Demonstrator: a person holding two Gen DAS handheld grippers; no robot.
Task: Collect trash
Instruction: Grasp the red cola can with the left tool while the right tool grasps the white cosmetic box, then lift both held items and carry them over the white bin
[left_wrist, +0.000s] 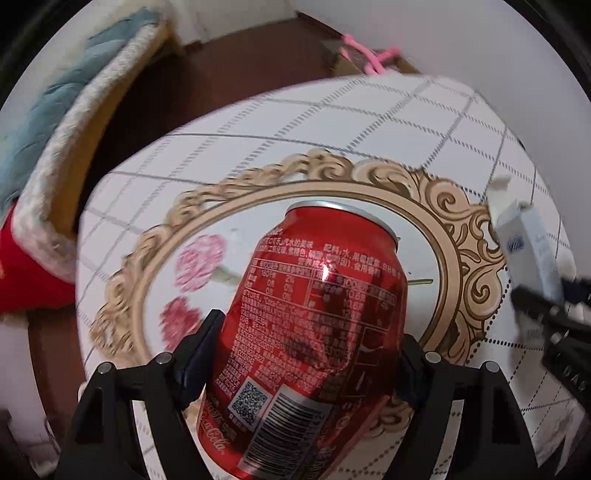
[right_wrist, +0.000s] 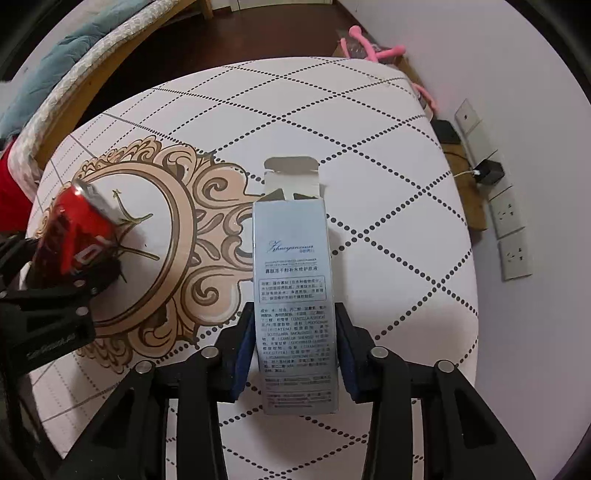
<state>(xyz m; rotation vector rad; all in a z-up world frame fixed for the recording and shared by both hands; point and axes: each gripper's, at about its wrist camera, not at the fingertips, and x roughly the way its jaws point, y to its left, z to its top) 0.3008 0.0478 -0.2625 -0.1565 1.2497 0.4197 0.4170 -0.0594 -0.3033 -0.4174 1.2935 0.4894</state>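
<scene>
My left gripper (left_wrist: 310, 343) is shut on a dented red Coca-Cola can (left_wrist: 314, 317), held above the white table (left_wrist: 369, 122). The can also shows at the left of the right wrist view (right_wrist: 77, 229), with the left gripper (right_wrist: 48, 295) below it. My right gripper (right_wrist: 295, 336) is shut on a tall silver-blue carton box (right_wrist: 293, 266) with its top flap open, held above the table (right_wrist: 388, 240). The box shows at the right edge of the left wrist view (left_wrist: 532, 236), with the right gripper (left_wrist: 546, 314) below it.
The tablecloth has a dotted grid and a gold ornate oval frame print (right_wrist: 147, 236). A bed with a teal blanket (left_wrist: 55, 110) lies to the left. A pink object (right_wrist: 369, 48) lies on a cardboard box beyond the table. Wall sockets and a charger (right_wrist: 491, 173) are on the right wall.
</scene>
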